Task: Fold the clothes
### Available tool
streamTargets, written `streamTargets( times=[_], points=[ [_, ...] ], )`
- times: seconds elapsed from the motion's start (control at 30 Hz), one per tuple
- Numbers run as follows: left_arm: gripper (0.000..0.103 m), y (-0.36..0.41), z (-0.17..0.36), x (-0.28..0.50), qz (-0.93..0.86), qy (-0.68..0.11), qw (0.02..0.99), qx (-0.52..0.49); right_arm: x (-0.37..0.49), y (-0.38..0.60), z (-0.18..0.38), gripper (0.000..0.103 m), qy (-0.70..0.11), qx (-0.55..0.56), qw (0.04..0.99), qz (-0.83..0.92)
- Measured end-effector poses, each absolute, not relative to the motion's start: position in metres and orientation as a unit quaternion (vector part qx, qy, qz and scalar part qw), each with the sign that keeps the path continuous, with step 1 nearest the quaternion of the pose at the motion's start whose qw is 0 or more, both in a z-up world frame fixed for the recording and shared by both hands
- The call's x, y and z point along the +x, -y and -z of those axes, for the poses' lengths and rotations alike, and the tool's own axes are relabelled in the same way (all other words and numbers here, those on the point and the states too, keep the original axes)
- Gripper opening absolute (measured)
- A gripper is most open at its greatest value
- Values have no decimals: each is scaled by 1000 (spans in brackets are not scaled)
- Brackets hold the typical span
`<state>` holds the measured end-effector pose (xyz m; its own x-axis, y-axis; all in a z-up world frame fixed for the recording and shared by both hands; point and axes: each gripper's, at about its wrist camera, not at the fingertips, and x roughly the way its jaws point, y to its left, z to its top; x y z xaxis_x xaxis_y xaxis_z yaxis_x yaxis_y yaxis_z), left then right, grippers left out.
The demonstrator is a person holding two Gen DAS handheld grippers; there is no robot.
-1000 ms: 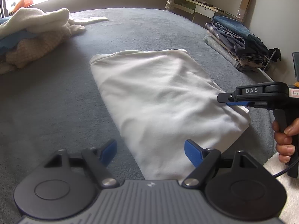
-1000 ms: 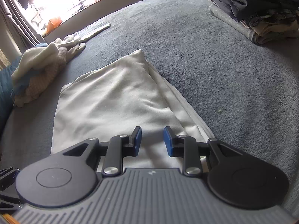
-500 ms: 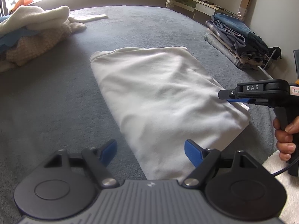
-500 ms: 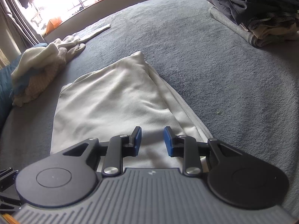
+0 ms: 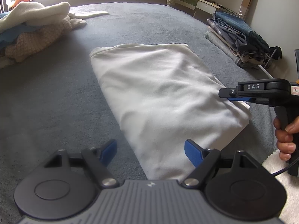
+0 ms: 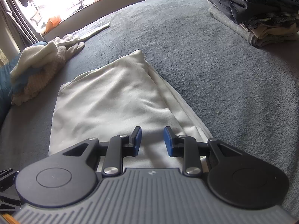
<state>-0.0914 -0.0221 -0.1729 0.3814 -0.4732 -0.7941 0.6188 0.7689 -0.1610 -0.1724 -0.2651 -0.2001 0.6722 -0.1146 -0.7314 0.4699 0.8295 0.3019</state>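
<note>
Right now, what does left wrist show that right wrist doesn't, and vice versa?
Left wrist only: the right tongs from the side, the hand on their handle, a low shelf by the wall.
Right wrist only: curtains by the bright window, and layered edges along the folded white garment.
Both: that garment, the grey blanket, the unfolded heap, the dark folded stack.

"DAS" stands on the right gripper (image 5: 235, 98) body.
</note>
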Motion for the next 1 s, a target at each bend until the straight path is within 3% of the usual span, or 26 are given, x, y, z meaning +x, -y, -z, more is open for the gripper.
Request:
streamTargets(
  times=[1.0],
  points=[
    [80, 21, 175, -90, 329, -455, 824, 77, -171, 265, 202, 26, -373, 238, 882, 165]
  ],
)
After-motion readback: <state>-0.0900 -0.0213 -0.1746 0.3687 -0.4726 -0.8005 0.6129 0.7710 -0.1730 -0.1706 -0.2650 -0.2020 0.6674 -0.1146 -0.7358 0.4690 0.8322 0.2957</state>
